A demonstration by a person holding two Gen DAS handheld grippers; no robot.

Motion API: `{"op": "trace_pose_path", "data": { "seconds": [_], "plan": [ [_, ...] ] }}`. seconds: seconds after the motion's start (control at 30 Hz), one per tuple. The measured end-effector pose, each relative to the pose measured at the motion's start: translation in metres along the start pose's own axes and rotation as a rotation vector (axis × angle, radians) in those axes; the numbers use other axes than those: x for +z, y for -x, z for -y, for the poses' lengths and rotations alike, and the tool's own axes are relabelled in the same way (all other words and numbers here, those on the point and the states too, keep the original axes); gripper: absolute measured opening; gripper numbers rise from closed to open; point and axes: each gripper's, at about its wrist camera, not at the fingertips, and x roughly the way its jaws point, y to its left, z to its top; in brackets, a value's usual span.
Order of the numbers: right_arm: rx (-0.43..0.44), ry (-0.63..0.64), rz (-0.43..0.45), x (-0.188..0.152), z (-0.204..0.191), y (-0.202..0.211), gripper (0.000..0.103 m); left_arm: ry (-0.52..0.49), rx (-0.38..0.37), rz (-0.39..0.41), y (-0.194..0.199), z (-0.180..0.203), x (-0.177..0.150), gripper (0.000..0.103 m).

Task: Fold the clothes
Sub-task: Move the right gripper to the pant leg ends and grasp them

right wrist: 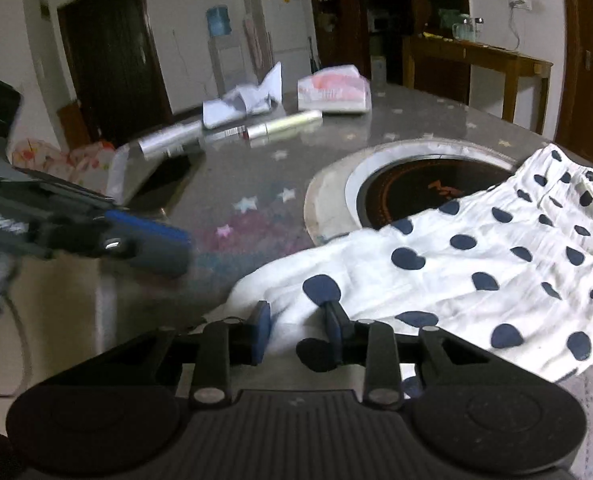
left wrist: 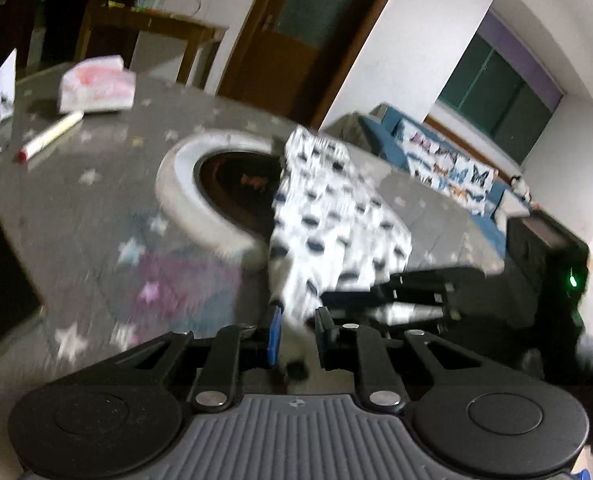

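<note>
Fingers on both our grippers pinch the white cotton garment with navy polka dots (right wrist: 476, 264): left gripper (left wrist: 296, 334) clamps a bunched edge, right gripper (right wrist: 296, 334) clamps the near hem. Garment lies on the grey star-printed surface (right wrist: 256, 168), partly draped over the round black inset hob with its steel ring (right wrist: 416, 192). We judge the cloth light, limp, crinkly and prone to sag between grips. Best holds look like corners or the hem; keep it taut.
</note>
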Motion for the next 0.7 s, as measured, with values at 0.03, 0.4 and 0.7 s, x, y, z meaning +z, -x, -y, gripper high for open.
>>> {"op": "trace_pose_path", "data": {
  "seconds": [0.03,0.4,0.7],
  "plan": [
    [0.001,-0.008,0.013,0.0,0.002,0.008,0.031,-0.002,-0.01,0.006,-0.004,0.003,0.004,0.02],
    [-0.025,-0.073,-0.034,-0.031,0.027,0.031,0.031,-0.011,-0.048,-0.049,-0.071,0.021,0.015,0.02],
    [-0.093,-0.151,0.051,0.011,0.092,0.056,0.031,0.012,-0.042,-0.105,-0.08,0.005,0.005,0.02]
  ]
}}
